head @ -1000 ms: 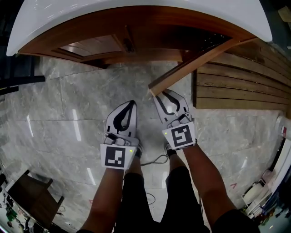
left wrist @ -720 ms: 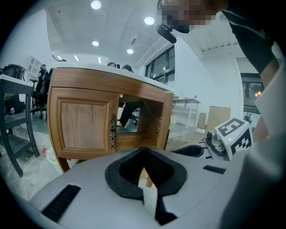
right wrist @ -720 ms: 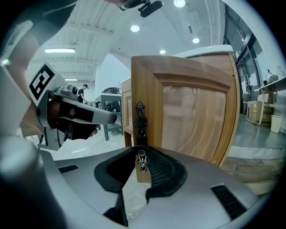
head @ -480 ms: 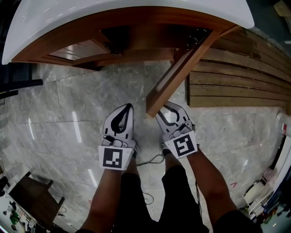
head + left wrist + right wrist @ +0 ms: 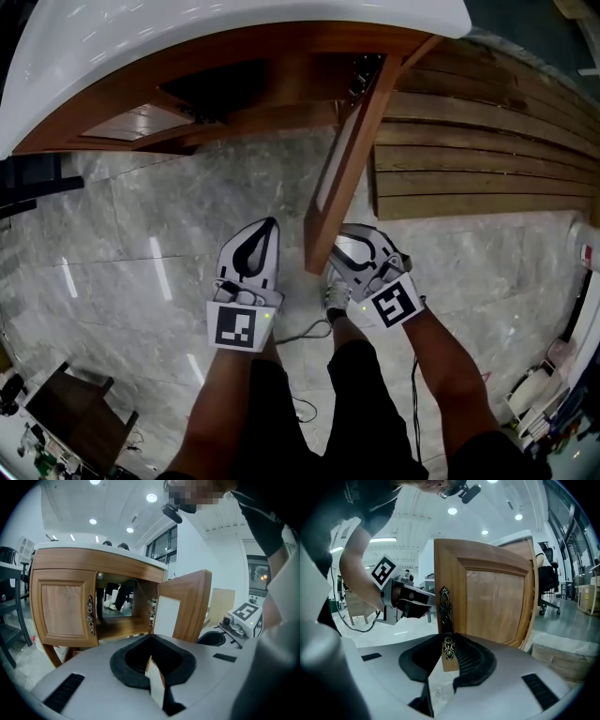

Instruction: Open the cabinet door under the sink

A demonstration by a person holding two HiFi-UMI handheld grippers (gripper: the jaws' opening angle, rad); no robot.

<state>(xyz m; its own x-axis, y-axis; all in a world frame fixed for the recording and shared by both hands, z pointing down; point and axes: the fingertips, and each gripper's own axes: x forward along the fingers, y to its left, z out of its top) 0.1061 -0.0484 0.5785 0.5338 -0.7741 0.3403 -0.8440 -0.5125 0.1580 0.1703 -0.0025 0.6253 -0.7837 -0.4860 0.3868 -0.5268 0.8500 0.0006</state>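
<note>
The cabinet door (image 5: 497,602), swung wide, is clamped at its handle (image 5: 445,613) by the right gripper (image 5: 447,651); release is judged due next. The left gripper (image 5: 151,644), alongside, is closed and empty.

1. One curved brown wooden sink cabinet (image 5: 281,52), under one white tabletop (image 5: 141,37).
2. Two panelled wooden doors: one open door (image 5: 345,169), one shut door (image 5: 63,609).
3. Two ornate dark metal handles: the open door's handle (image 5: 445,616) and the shut door's handle (image 5: 90,616).
4. Two grey grippers, each with one marker cube: left gripper (image 5: 270,225), right gripper (image 5: 342,236).
5. One dark wooden side table (image 5: 75,412).
</note>
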